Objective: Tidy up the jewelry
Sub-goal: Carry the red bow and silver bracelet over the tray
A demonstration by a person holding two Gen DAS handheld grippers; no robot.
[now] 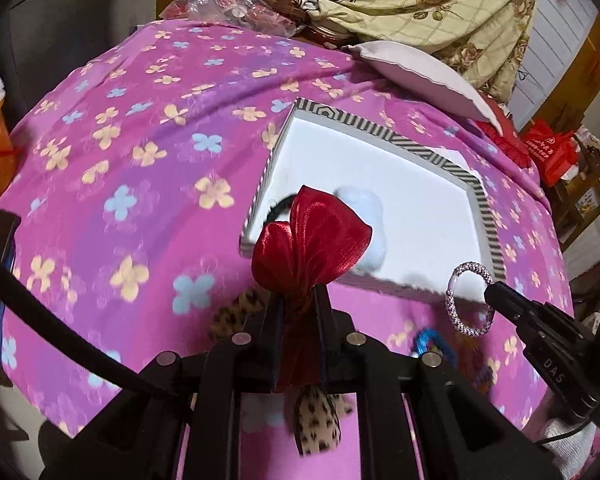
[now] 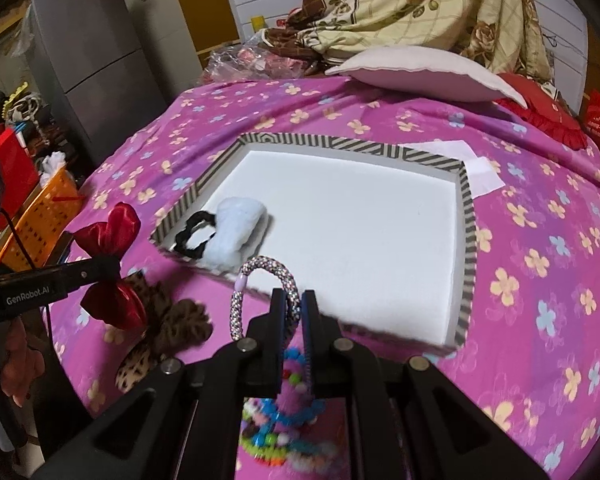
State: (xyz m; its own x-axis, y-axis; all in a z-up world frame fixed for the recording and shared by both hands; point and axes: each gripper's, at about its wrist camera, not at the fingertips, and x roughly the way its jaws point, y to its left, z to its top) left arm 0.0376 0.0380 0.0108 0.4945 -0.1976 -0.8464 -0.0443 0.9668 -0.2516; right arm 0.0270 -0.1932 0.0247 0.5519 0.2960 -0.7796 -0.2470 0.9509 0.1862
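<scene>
Left gripper point(image 1: 298, 300) clamps a red satin bow point(image 1: 308, 236). Right gripper point(image 2: 294, 304) pinches a beaded bracelet point(image 2: 260, 280) beside the striped box point(image 2: 468, 224), where a white fluffy hair tie point(image 2: 236, 240) lies.

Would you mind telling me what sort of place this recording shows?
Probably a lived-in bedroom: a pink floral bedsheet covers the work surface, with a pillow and a heaped floral quilt behind.

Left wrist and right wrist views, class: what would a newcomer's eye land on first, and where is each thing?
The shiny red satin bow pinched in the left gripper, held before the near edge of the striped-rim white tray. Beside it, the right gripper clamps a sparkly silver-pink beaded bracelet. In the tray's near-left corner lies a fluffy white hair tie on a black band.
</scene>
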